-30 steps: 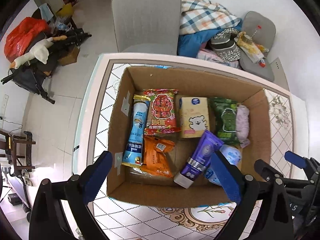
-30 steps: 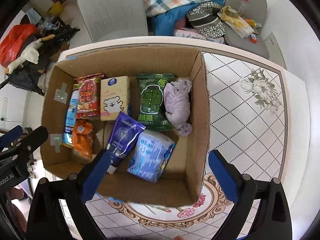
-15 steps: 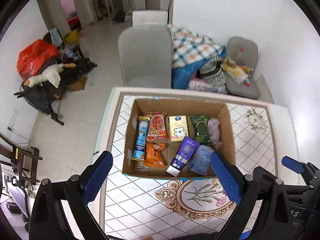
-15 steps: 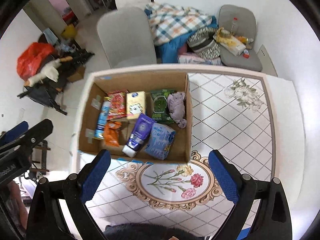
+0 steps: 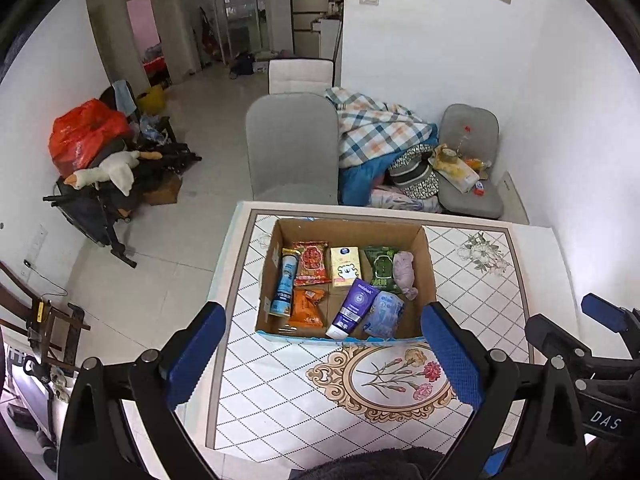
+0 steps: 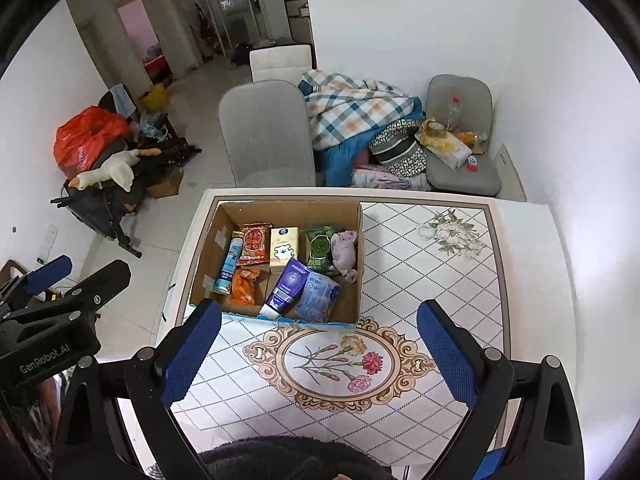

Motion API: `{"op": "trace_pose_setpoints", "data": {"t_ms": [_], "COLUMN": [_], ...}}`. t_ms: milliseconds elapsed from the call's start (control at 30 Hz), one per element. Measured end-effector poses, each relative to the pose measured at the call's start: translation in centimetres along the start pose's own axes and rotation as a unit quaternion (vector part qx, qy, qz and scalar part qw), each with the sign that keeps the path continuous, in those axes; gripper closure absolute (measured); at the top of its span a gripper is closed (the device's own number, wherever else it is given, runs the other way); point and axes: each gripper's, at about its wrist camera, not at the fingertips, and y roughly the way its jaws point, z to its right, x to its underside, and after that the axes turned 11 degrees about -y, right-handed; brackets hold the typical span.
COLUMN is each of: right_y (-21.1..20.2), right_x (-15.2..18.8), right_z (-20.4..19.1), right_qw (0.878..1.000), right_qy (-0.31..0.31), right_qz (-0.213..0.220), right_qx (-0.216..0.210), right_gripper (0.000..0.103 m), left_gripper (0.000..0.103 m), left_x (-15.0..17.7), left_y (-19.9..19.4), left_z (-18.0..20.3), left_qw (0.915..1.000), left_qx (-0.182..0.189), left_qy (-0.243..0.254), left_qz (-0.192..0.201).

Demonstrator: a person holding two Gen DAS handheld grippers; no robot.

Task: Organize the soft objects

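Left gripper point(image 5: 322, 354): blue-padded fingers spread wide, empty, held high above the table. Right gripper point(image 6: 318, 350): likewise spread wide, empty, held beside the left one.

Table point(image 6: 432, 296): white top with diamond lattice; oval flower medallion point(image 6: 338, 362) directly below and between the right gripper's fingers.

Cardboard box point(image 5: 428, 268): open-topped, on the table just beyond the medallion, ahead of the left gripper and ahead-left of the right. Contents, near row: orange snack pouch point(image 5: 306, 308), purple tube point(image 5: 354, 308) lying tilted, pale blue soft pack point(image 5: 384, 314) touching the tube. Far row: blue-and-white tube pack point(image 5: 285, 282) along the left wall, red snack pack point(image 5: 312, 263), yellow tissue pack point(image 5: 344, 266) with bear print, green pack point(image 5: 380, 266), lilac cloth bundle point(image 5: 404, 270) against the right wall.

Beyond the table: grey chair point(image 5: 292, 148) pushed to the far edge; plaid blanket point(image 5: 376, 128) heaped to its right; grey seat point(image 5: 470, 160) holding bottles and packets. Far left of both grippers: red bag point(image 5: 86, 132) and white plush goose point(image 5: 106, 172) on a dark folded frame.
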Motion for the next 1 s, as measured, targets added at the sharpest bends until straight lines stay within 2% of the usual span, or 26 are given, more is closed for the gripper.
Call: {"op": "trace_pose_setpoints", "data": {"t_ms": [267, 867, 1000], "right_y": [-1.4, -1.1, -1.1], "right_x": [0.6, 1.0, 1.0], "right_z": [0.7, 0.6, 0.6], "right_qw": [1.000, 1.000, 1.000], "right_qy": [0.008, 0.011, 0.010], "right_qz": [0.007, 0.002, 0.002], "right_qx": [0.010, 0.027, 0.029], "right_gripper": [0.003, 0.003, 0.003], "left_gripper": [0.003, 0.003, 0.003], "left_x": [0.6, 1.2, 1.2], "left_y": [-0.3, -0.1, 0.0], "left_z": [0.1, -0.1, -0.3], "left_qw": [1.0000, 0.9999, 0.9997], "left_qx": [-0.001, -0.005, 0.004], "left_qy": [-0.002, 0.005, 0.004], "left_qz": [-0.005, -0.014, -0.022]}}
